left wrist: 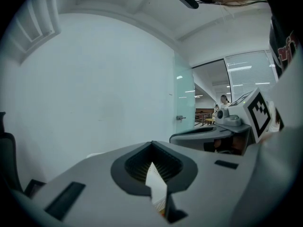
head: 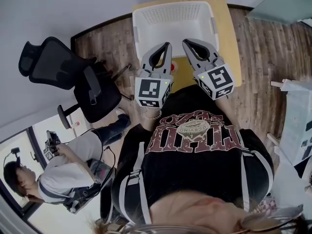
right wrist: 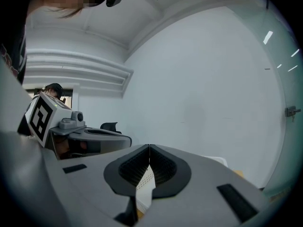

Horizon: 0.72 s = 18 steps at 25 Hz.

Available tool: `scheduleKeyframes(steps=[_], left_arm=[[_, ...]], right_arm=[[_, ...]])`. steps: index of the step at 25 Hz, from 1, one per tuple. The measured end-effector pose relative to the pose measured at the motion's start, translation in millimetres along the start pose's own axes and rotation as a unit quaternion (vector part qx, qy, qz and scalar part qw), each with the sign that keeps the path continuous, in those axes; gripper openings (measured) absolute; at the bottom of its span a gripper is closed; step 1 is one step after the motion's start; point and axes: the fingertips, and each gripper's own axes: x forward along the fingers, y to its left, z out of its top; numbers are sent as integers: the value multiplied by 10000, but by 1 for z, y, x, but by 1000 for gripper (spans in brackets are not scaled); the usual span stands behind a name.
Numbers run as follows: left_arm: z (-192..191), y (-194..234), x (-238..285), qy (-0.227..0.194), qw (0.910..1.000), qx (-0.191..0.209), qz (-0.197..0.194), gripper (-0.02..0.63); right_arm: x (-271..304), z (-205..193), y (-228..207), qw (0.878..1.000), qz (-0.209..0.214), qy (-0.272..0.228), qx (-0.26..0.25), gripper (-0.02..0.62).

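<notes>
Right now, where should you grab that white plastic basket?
Probably its two side rims, from above: the white plastic basket stands upright and open-topped on the yellow table, thin rim exposed. The left gripper and right gripper are shut, so open them first.

Table (head: 230, 43) mostly beneath basket (head: 171, 16)

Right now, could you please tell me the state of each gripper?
Left gripper: closed, tips together, holding nothing.
Right gripper: closed, tips together, holding nothing.
</notes>
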Motion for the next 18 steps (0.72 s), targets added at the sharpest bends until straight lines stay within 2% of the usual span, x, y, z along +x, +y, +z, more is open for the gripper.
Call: scheduleKeyframes(steps=[18], left_arm=[[10,-4,11,-83,9997,-93,-191,46]], right_arm=[[-4,7,-7,9998,-201,-35,18,15]])
